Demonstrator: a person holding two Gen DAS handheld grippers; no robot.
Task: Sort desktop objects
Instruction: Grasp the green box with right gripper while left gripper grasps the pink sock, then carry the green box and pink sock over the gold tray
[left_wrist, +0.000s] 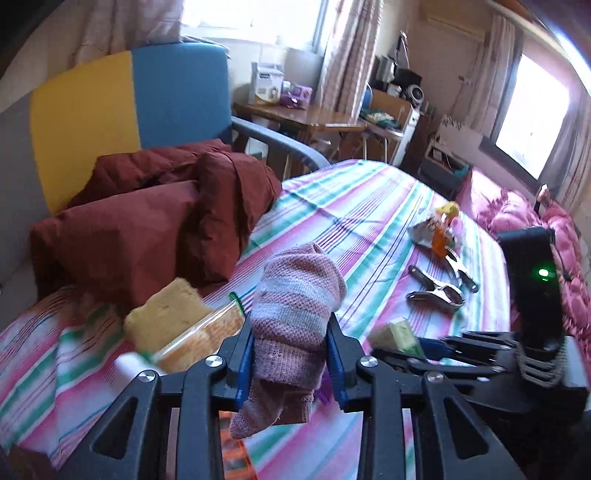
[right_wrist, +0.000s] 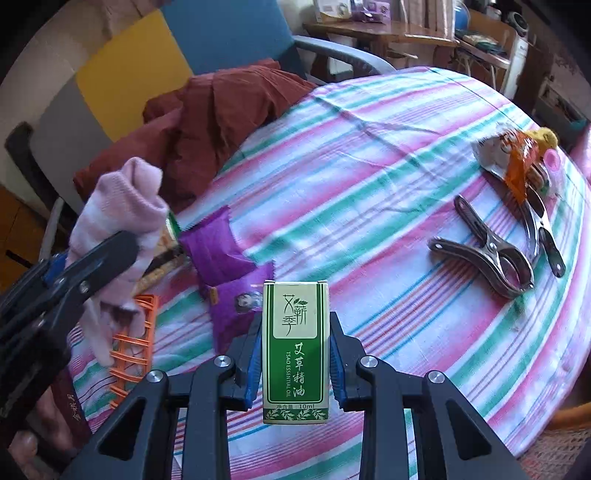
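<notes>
Desk, striped cloth, bedroom behind. Landmark: purple pouches. Left of them, left tongs pinching pink sock, lifted. Just right, right tongs pinching green oil box. Far right, metal clamps. Step: both items carried; next, placing each with its kind.

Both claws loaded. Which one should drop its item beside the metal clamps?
Right, probably. The right claw grips the green essential-oil box, and the metal spring clamps lie on its side. The left claw holds the pink knitted sock, farther off.
</notes>
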